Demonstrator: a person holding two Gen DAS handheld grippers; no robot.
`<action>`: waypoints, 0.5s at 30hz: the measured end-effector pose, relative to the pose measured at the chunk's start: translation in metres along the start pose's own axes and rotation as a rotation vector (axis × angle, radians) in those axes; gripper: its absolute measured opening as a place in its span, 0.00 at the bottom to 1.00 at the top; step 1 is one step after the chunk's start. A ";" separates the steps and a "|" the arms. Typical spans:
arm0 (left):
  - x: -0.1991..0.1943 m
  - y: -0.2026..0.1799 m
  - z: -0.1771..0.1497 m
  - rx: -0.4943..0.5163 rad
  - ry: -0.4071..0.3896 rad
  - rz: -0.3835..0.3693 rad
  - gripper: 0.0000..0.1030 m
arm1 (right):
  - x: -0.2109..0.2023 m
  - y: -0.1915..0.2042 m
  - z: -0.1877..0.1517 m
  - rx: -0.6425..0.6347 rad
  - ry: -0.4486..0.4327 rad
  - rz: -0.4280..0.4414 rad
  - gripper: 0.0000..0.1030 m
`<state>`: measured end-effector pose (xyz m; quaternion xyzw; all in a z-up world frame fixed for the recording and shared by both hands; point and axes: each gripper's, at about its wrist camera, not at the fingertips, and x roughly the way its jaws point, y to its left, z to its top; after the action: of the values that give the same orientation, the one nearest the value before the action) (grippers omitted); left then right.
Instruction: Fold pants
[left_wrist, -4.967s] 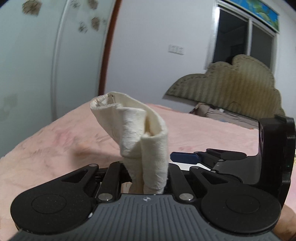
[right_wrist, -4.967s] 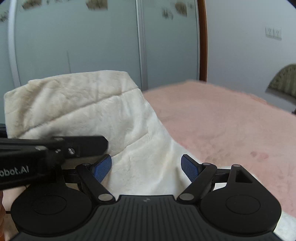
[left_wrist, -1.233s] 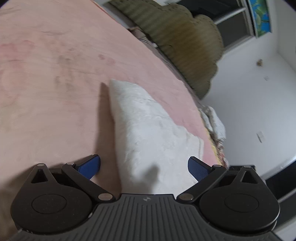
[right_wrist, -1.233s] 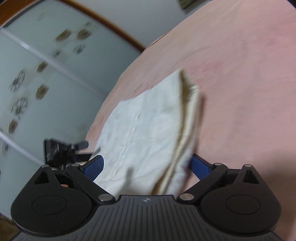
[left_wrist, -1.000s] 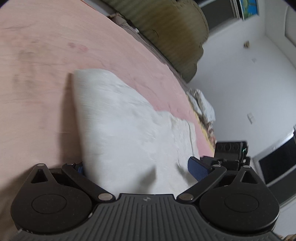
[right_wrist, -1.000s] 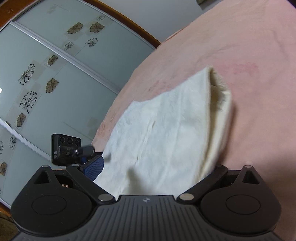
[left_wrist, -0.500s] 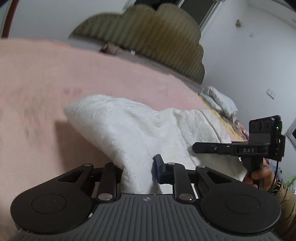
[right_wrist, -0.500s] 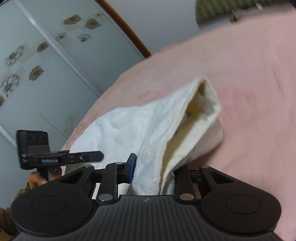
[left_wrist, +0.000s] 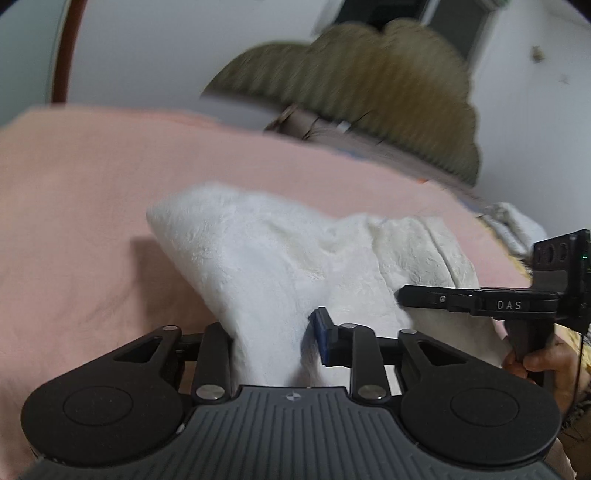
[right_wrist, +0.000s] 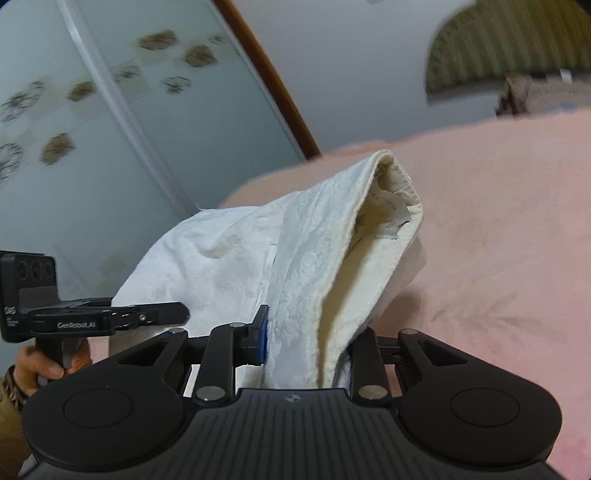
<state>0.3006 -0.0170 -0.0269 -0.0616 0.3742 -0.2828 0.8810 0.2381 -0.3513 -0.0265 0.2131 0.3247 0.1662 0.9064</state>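
On the pink bed (left_wrist: 74, 206) lies the folded cream pants (left_wrist: 280, 258), long axis running between the two tools. Left gripper (left_wrist: 271, 339) clamps one near corner, right gripper (right_wrist: 308, 339) clamps the other, each bunching cloth.

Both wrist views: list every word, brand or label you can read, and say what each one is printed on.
"DAS" – on the right gripper, side of its body, left wrist view.
"GenRobot.AI" – on the left gripper, side of its body, right wrist view.
"...ECTION" – on the label inside the pants; its start is hidden.
Small logo on the left gripper's camera block: too small to read.
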 end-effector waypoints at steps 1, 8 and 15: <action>0.004 0.004 -0.002 -0.008 0.004 0.012 0.40 | 0.007 -0.002 -0.002 0.002 0.021 -0.039 0.38; -0.035 0.008 -0.014 -0.019 -0.051 0.086 0.63 | -0.024 -0.022 -0.021 0.111 -0.009 -0.076 0.56; -0.078 0.000 -0.053 -0.044 -0.053 0.154 0.77 | -0.096 0.033 -0.052 -0.013 -0.160 0.004 0.61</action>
<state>0.2200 0.0309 -0.0154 -0.0593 0.3606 -0.2040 0.9082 0.1282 -0.3508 0.0024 0.2206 0.2498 0.1526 0.9304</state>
